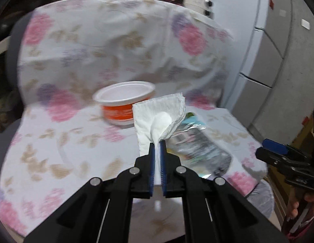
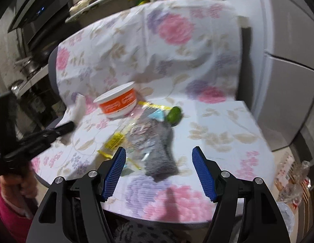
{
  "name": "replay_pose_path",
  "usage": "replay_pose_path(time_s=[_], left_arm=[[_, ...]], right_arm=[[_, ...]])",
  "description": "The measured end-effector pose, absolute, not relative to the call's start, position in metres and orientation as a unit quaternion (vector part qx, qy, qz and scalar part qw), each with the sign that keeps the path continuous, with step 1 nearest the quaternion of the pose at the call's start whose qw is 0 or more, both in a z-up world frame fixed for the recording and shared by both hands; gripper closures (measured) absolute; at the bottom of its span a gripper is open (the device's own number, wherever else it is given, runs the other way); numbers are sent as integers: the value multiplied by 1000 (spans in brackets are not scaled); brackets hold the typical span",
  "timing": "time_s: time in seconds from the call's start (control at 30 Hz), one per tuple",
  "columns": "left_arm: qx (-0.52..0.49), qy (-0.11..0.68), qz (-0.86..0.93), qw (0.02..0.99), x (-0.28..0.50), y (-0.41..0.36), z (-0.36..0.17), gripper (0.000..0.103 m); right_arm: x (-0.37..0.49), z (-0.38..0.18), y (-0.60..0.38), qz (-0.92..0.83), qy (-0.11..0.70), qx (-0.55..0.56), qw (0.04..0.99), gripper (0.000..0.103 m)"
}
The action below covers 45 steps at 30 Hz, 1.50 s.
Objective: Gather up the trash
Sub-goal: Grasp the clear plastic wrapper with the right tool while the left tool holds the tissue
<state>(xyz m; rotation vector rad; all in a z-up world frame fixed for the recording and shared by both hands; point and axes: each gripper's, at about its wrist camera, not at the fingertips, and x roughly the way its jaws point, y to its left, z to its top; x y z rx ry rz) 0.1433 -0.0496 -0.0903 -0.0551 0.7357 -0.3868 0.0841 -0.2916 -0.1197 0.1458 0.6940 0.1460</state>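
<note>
Left wrist view, nearest first: the left gripper [image 1: 157, 141] has its blue pads pressed together on a white plastic spoon [image 1: 159, 125] wrapped with a white paper napkin [image 1: 159, 111]; the spoon's long axis runs straight out along the fingers, bowl end pointing away and slightly up, and the napkin fans out beyond the tips. Just right of the tips a crumpled clear plastic wrapper [image 1: 199, 151] lies on the floral tablecloth [image 1: 55, 141], its length running from near right to far left. Beyond the napkin stands an orange-and-white instant noodle bowl [image 1: 124, 103], upright, touching the cloth. At the right edge the right gripper [image 1: 278, 154] is well apart from the spoon. From the right wrist view, the right gripper [image 2: 159, 162] stands wide open with nothing between its pads, hovering above the near end of the wrapper [image 2: 148, 141], whose long axis points away and slightly left. Past it sit a green rounded object [image 2: 174, 113], too blurred to name, and the bowl [image 2: 118, 103]. At the left the left gripper [image 2: 61, 129] carries the napkin [image 2: 79, 109].
</note>
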Motion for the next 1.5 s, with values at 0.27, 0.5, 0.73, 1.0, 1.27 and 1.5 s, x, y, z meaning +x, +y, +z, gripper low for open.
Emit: replay_pose_path(time_s=[0.27, 0.5, 0.73, 1.0, 1.27, 1.5], left_arm=[[-51, 394, -128, 909, 147, 5, -119, 100], [-66, 401, -133, 904, 150, 15, -127, 100], [-68, 398, -134, 905, 147, 15, -123, 100], [-70, 385, -129, 911, 141, 18, -106, 100], [-57, 390, -136, 909, 134, 9, -109, 100], [-62, 397, -140, 905, 139, 8, -116, 100]], right_arm=[[141, -153, -274, 68, 378, 43, 922, 69], [171, -166, -275, 74, 424, 78, 899, 69], [166, -139, -252, 81, 387, 68, 916, 99], [150, -101, -259, 107, 328, 106, 933, 99], [149, -148, -263, 84, 427, 70, 897, 74], [120, -147, -273, 101, 417, 61, 901, 62]])
